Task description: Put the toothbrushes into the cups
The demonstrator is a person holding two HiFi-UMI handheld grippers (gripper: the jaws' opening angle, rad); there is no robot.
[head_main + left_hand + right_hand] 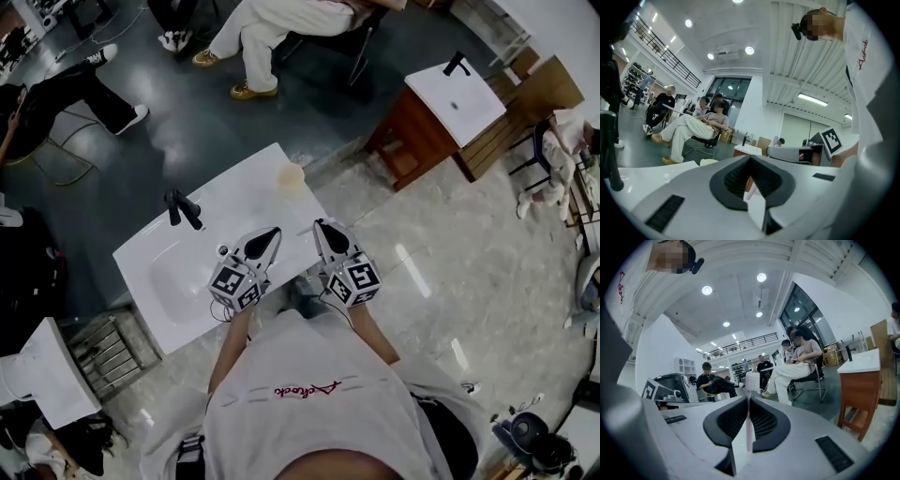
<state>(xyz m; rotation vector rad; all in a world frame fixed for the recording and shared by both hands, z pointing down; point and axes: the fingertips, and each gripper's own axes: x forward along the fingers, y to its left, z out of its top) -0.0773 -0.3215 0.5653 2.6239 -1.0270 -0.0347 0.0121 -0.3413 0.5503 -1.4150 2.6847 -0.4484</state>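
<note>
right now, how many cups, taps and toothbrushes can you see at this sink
cups: 1
taps: 1
toothbrushes: 1, pink, in right gripper; pale sliver in left gripper unclear
total: 3

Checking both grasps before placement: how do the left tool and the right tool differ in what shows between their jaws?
The right tool is shut on a pink toothbrush standing upright, bristle head above the jaw tips; the left tool shows only a short pale piece, low and tilted, nothing above its tips. The right tool's object is plainly a toothbrush; the left tool's cannot be identified. Both have jaws together.
</note>
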